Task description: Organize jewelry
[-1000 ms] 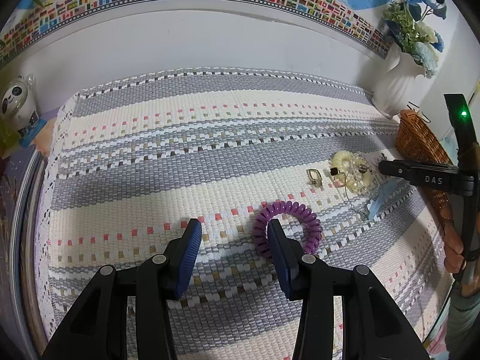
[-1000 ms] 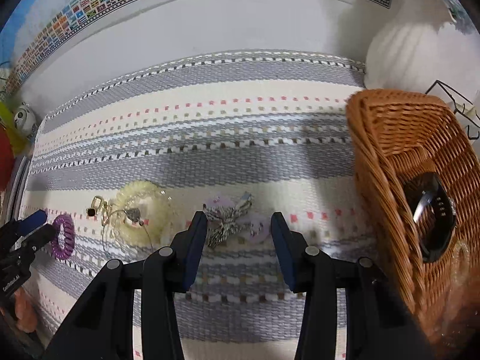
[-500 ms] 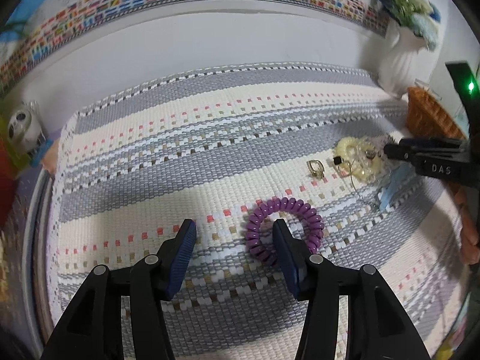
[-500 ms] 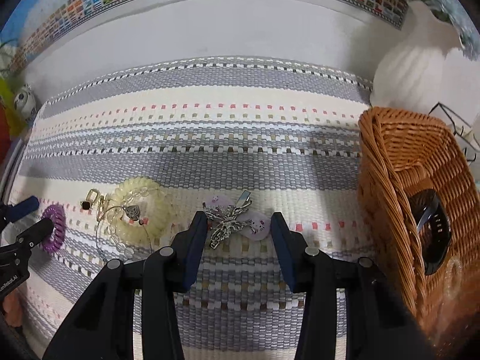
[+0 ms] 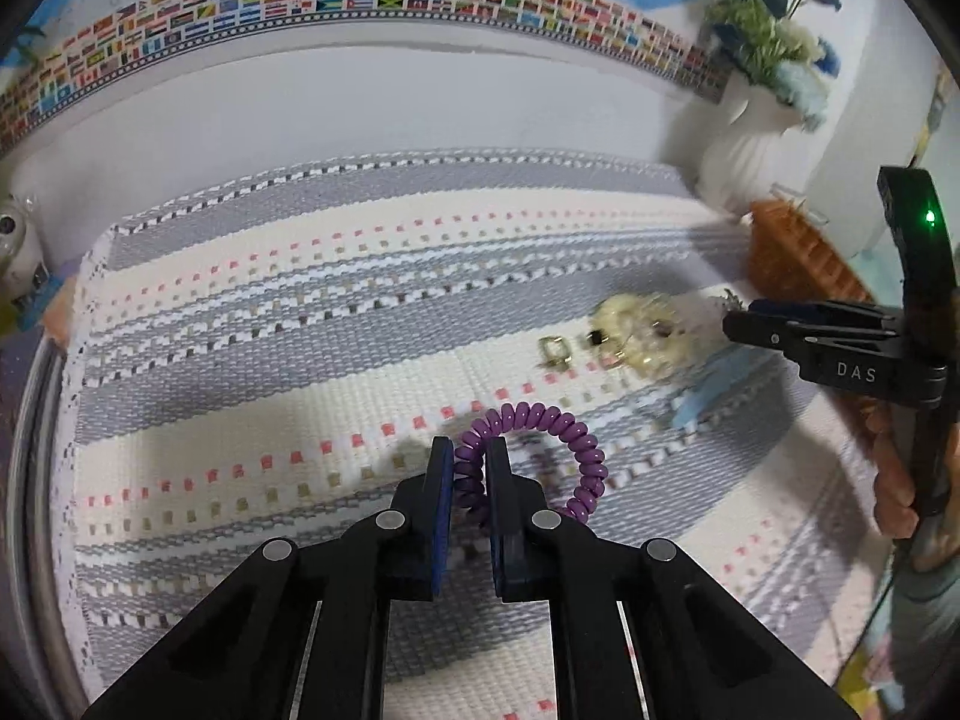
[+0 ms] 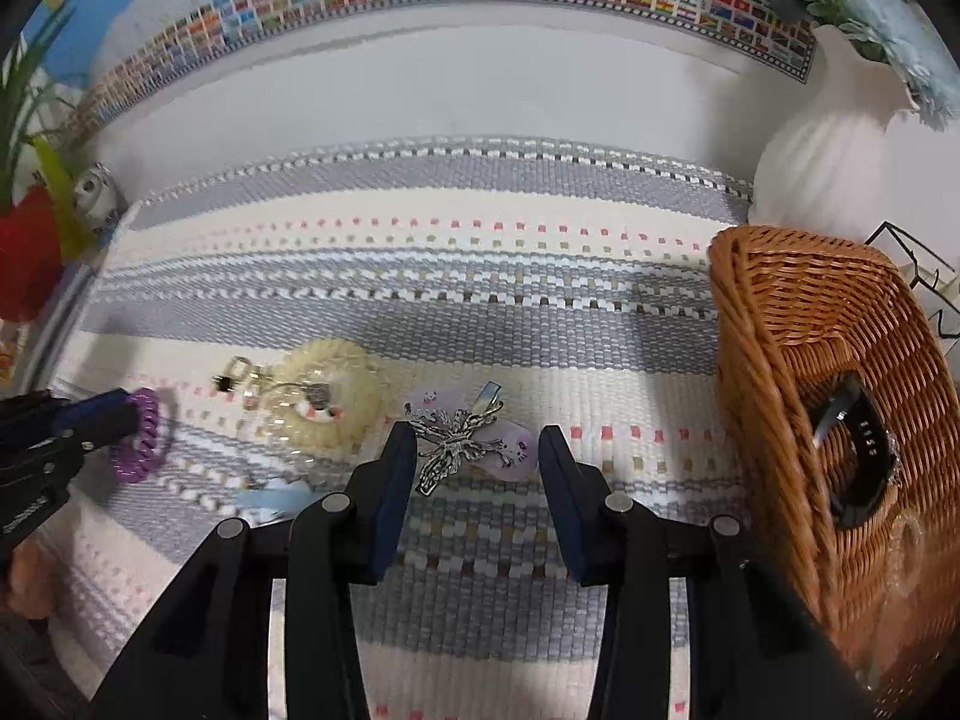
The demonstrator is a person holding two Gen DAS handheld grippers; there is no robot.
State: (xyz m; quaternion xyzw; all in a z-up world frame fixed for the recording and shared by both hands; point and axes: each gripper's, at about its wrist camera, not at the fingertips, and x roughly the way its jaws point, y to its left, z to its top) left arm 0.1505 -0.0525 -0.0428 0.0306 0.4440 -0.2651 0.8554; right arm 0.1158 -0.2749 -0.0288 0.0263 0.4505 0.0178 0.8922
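- The purple coil (image 5: 528,462) is being clamped on its near left side by the left gripper (image 5: 467,468), low over the mat (image 5: 300,360).
- The right gripper (image 6: 477,450) is being held apart, with the silver butterfly (image 6: 456,447) framed between its fingers.
- A yellow coil (image 6: 327,399) is lying just left of the butterfly.
- A black band (image 6: 855,450) is being held in the basket (image 6: 762,324) at the mat's right edge.
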